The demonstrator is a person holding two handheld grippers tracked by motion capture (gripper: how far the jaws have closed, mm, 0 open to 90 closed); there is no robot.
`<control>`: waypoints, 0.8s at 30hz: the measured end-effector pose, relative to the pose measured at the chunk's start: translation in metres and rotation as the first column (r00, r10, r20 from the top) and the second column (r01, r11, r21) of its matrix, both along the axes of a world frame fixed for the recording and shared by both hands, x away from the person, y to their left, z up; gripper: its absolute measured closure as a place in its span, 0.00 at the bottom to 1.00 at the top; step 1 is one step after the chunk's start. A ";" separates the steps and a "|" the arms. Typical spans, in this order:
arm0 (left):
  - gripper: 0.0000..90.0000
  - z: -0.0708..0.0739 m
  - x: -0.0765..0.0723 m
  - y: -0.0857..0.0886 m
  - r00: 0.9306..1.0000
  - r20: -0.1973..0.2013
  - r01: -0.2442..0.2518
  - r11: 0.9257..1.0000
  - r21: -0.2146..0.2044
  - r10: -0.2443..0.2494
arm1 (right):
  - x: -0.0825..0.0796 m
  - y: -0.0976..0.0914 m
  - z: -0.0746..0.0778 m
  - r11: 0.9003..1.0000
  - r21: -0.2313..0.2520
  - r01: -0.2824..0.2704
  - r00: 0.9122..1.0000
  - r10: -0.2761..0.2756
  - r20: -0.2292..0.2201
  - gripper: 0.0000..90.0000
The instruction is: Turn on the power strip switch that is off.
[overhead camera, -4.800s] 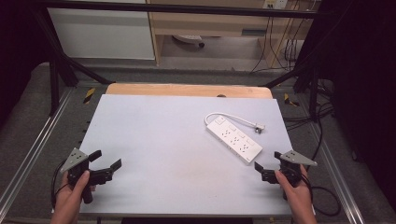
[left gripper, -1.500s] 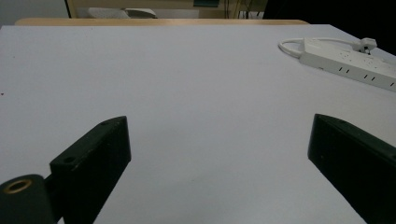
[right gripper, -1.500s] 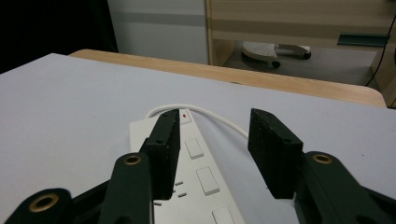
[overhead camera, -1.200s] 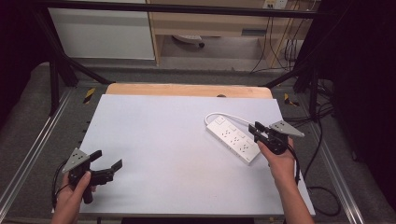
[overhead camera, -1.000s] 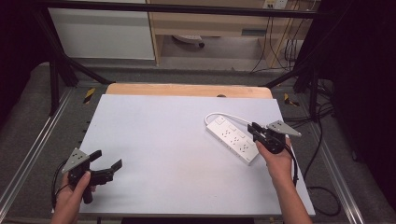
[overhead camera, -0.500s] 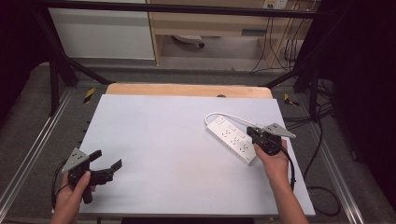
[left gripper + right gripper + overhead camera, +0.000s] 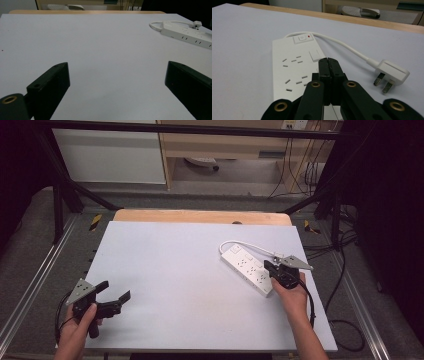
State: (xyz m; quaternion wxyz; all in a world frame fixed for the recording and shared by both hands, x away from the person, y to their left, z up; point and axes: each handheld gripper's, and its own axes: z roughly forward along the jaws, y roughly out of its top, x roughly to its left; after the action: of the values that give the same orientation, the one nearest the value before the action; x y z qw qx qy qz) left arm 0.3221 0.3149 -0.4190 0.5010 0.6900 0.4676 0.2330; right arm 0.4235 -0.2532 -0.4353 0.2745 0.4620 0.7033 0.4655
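High view, pale grey table (image 7: 175,270), wooden strip (image 7: 200,216) behind, dark room

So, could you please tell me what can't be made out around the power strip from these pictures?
- Right gripper view: the shut right gripper covers the near end of the power strip, so contact is unclear.
- High view: socket details too small.
- Left gripper view: the strip's far end is cut off by the right edge.
- Plug: its third pin hidden underneath.

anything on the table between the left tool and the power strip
Nothing: in the high view the stretch of white table between the open left tool and the power strip is bare, and the left gripper view shows the same.
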 end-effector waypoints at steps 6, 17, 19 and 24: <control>0.07 0.000 0.000 0.000 1.000 0.002 0.001 1.000 -0.002 -0.001 | 0.000 -0.003 -0.006 1.000 -0.007 0.008 1.000 -0.009 -0.018 1.00; 0.07 0.000 0.000 0.000 1.000 0.004 -0.001 1.000 0.003 0.001 | 0.001 -0.005 -0.011 1.000 -0.015 0.018 0.999 -0.019 -0.034 1.00; 0.07 0.000 0.000 0.000 1.000 0.004 -0.002 1.000 0.002 0.002 | 0.001 -0.006 -0.012 1.000 -0.012 0.023 0.999 -0.024 -0.040 1.00; 0.07 0.000 0.000 0.001 1.000 0.004 0.002 1.000 0.004 -0.002 | 0.001 -0.007 -0.014 0.999 -0.019 0.027 0.999 -0.027 -0.045 1.00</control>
State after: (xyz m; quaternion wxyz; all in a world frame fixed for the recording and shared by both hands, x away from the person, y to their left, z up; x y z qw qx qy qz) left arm 0.3219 0.3154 -0.4186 0.5007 0.6909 0.4655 0.2350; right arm 0.4244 -0.2605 -0.4494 0.2688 0.4794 0.7072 0.4448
